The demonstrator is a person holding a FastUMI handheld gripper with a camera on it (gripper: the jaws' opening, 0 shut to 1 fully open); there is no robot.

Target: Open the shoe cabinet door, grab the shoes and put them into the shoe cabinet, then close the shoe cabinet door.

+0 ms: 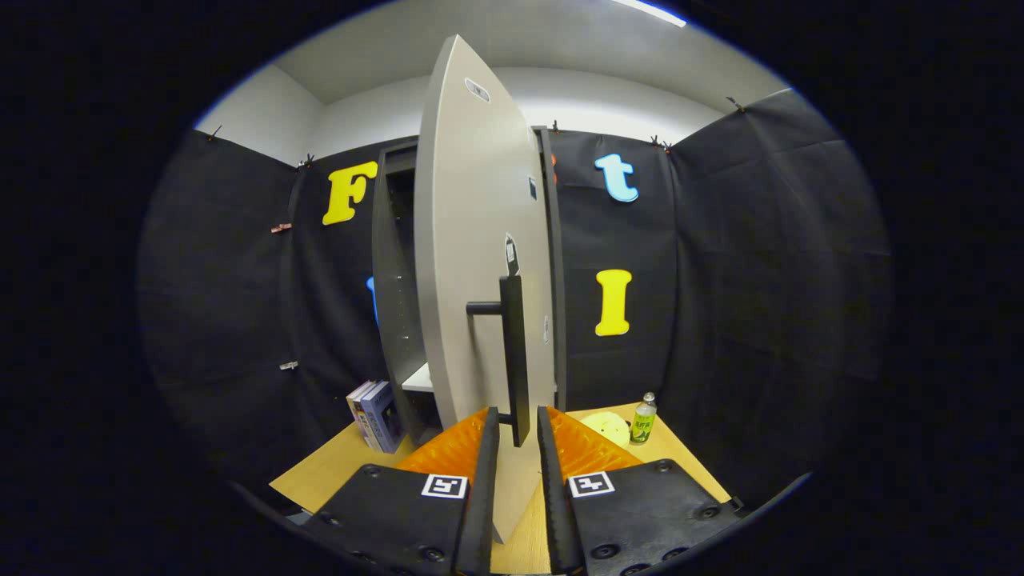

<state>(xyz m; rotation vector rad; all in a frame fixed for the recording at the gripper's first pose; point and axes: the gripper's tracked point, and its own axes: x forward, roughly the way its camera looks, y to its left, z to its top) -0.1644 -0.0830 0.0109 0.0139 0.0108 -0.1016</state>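
Door point(480, 240) of the cabinet point(396, 296) is standing partly open in the middle of the frame, its edge turning toward the camera and its long axis running straight up and down. The dark bar handle point(514, 352) is running vertically too, sitting on a short post off the door's face at centre frame. The gripper point(518, 436) is reaching up from the bottom centre, and its fingers are flanking the lower end of the handle with a narrow gap; whether both are actually pressing on the bar is not something I can tell from here.

The step in hand is looking like the opening of the door, about halfway swung. The next move is probably calling for more pull along the door's arc, away from the dark opening at centre left, until the shelf point(418, 380) inside is fully reachable. No shoes are appearing here, so they are presumably waiting elsewhere.

Books point(374, 416) are leaning at lower left beside the cabinet on the table point(320, 472), and a small bottle point(643, 418) is standing next to a pale disc point(606, 428) at lower right.
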